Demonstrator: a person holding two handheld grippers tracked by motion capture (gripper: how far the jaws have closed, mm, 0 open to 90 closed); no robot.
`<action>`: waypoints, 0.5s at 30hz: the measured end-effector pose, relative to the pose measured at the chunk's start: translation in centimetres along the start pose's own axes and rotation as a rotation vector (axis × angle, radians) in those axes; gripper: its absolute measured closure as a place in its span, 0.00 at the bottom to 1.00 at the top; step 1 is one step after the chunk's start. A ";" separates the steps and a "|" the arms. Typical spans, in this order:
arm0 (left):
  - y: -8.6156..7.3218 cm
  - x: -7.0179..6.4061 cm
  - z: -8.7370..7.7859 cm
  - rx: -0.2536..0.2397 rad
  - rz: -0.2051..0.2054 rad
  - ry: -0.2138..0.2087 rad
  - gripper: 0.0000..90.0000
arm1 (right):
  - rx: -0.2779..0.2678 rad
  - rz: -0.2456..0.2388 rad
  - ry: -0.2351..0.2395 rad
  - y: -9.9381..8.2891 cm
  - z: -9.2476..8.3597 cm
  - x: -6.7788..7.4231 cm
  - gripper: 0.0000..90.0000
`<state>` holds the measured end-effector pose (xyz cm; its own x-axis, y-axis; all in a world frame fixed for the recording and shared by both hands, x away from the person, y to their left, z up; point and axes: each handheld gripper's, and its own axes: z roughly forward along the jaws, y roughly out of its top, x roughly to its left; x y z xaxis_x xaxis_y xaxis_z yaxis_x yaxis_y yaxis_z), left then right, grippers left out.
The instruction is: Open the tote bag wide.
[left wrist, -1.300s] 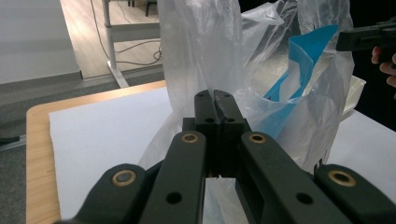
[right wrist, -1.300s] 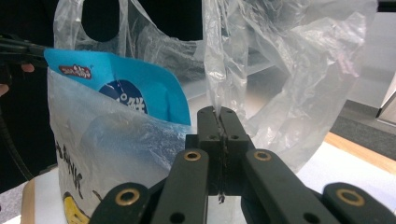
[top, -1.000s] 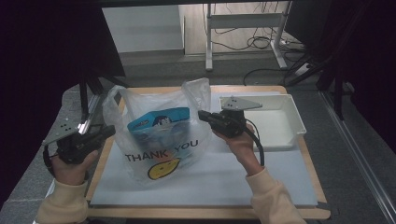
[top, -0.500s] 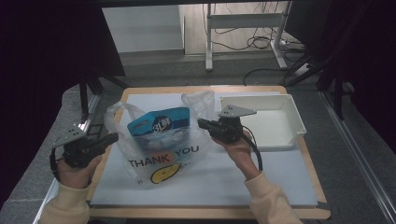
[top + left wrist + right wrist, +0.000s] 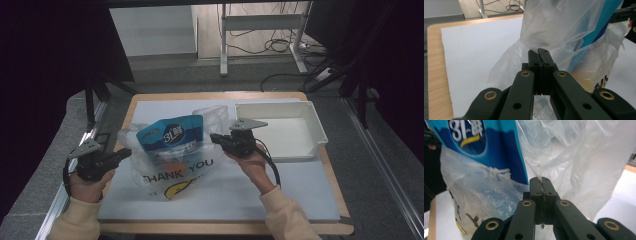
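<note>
**Bag lowered and drawn nearer**

Dropped nearer than before: clear bag [image 5: 172, 160] with blue pouch [image 5: 170, 135], mid-counter [image 5: 320, 192] on white mat. Open mat in front; white tray [image 5: 280, 131] just right. Left gripper [image 5: 121, 155] and right gripper [image 5: 216, 138] clamped on bag edges.

A fold of the clear plastic bag [image 5: 574, 165] is pinched between the closed jaws of the right gripper [image 5: 540, 180]. A blue packet [image 5: 486, 147] printed with white numerals is seen inside the bag, up and left of the jaws. Black lettering is printed low on the bag's left side.
</note>
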<state>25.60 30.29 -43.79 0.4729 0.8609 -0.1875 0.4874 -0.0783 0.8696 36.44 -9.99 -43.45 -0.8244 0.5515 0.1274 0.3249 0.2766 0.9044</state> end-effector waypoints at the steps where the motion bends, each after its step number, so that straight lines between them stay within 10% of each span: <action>1: -0.2 0.1 0.3 0.009 -0.004 0.000 1.00 | 0.013 -0.004 -0.002 -0.2 0.2 0.0 0.98; 15: -1.6 0.8 2.0 0.064 -0.025 -0.002 1.00 | 0.063 0.001 -0.018 -1.4 0.8 -0.3 0.98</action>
<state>26.66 30.09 -46.20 0.4612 0.8621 -0.2099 0.5450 -0.0886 0.8338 36.61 -9.90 -45.07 -0.8160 0.5654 0.1205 0.3545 0.3247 0.8769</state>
